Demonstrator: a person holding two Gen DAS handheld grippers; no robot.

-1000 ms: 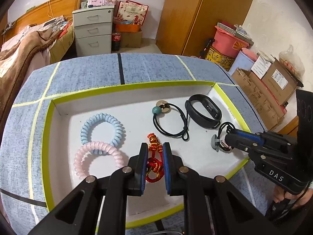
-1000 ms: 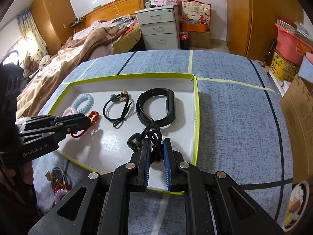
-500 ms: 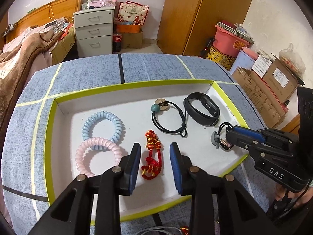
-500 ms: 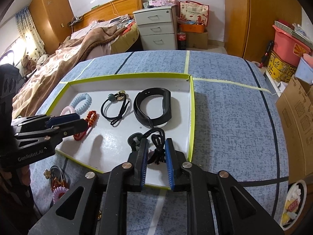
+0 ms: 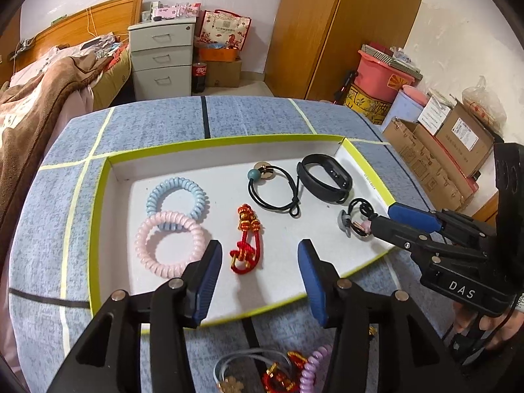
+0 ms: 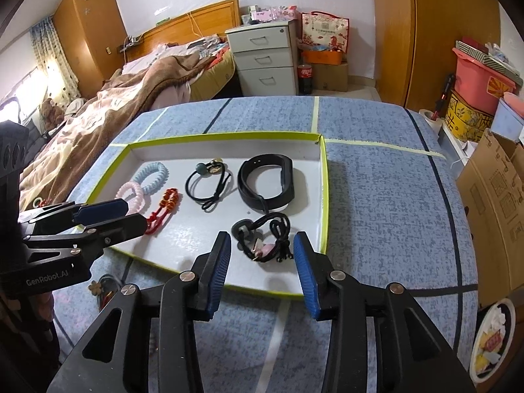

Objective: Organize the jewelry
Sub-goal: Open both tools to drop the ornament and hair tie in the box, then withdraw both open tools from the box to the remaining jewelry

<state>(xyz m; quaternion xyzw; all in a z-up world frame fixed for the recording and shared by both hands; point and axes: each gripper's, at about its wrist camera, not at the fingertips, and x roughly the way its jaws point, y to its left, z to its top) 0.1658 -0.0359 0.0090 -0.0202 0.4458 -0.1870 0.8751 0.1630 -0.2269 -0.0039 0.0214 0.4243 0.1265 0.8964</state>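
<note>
Both tools are hanging released, the left tool gaping around the red knotted cord and the right tool around the black cord charm, both lying in the white tray on the tabletop. The red cord looks light and limp, likely best pinched at its beaded knot. Its long axis is running from 6 toward 12 o'clock, beads at the far end.

Left claw: black angular frame, blue ribbed pads, silver screws, white "GenRobot.AI" lettering on its side. Right claw: same black frame, blue pads, silver screws, white "DAS" lettering; bare fingers and black cable behind.
</note>
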